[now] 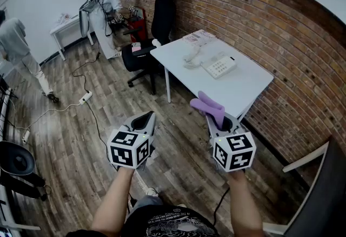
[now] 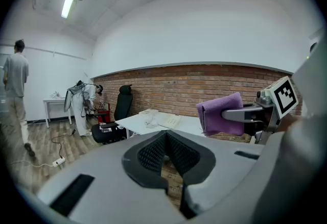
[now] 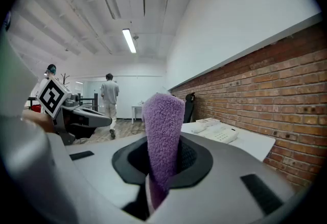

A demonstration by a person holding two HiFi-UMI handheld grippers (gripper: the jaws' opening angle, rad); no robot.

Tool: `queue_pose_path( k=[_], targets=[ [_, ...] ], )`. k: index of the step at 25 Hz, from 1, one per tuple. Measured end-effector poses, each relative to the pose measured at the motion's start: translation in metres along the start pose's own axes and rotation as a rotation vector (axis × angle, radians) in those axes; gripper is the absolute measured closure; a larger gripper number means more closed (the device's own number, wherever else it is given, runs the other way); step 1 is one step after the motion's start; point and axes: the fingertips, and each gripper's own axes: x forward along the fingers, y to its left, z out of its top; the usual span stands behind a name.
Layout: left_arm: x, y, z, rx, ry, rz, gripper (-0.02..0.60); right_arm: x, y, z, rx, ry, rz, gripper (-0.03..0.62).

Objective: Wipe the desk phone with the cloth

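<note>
Though the right gripper [image 3: 162, 164] clamps the cloth [image 3: 163, 121], left gripper [image 2: 166, 155] seems closed.

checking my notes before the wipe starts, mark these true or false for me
1. The purple cloth is clamped in the right gripper's jaws. True.
2. The cloth is touching the desk phone. False: the cloth is held in the air, well short of the phone.
3. The desk phone lies on a white table beside the brick wall. True.
4. The left gripper holds the phone's handset. False: there is nothing between its jaws, and the phone is over on the table.
</note>
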Motion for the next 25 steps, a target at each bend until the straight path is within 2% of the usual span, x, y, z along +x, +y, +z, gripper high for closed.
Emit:
queue_pose_path(
  k=[12, 25],
  targets=[
    [0.028, 0.019, -0.004, -0.005, 0.019, -0.003, 0.575, 0.030, -0.011, -0.008, 0.025, 0.015, -0.004, 0.549],
    [0.135, 0.090, 0.019, -0.004, 0.033, -0.096, 0.575, 0.135, -0.049, 0.006, 0.039, 0.048, -0.083, 0.549]
  ],
)
